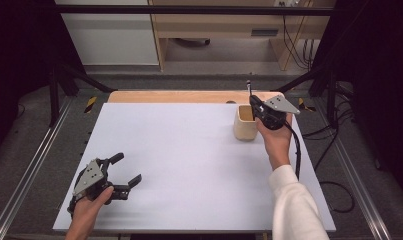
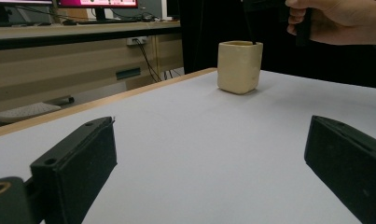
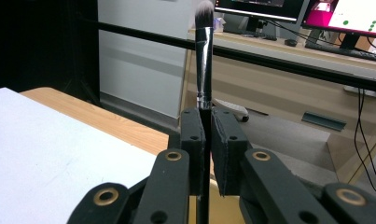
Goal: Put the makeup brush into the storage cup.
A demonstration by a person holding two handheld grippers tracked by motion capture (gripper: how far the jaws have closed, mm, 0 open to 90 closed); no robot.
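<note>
A makeup brush (image 3: 204,51) with a silver ferrule and grey bristles stands upright, bristles up, between the pads of my right gripper (image 3: 206,140), which is shut on its black handle. In the high view this gripper (image 1: 256,107) hangs over a cream square cup (image 1: 245,127) at the back right of the white tabletop (image 1: 189,165), with the brush (image 1: 248,87) rising above it. The handle's lower end reaches down to the cup's mouth (image 2: 239,67). My left gripper (image 1: 127,168) rests low at the front left, jaws wide open with nothing between them (image 2: 209,154).
A wooden strip (image 1: 169,96) runs along the table's far edge. Black frame rails stand at both sides. Desks with monitors (image 3: 344,18) and hanging cables lie beyond the table.
</note>
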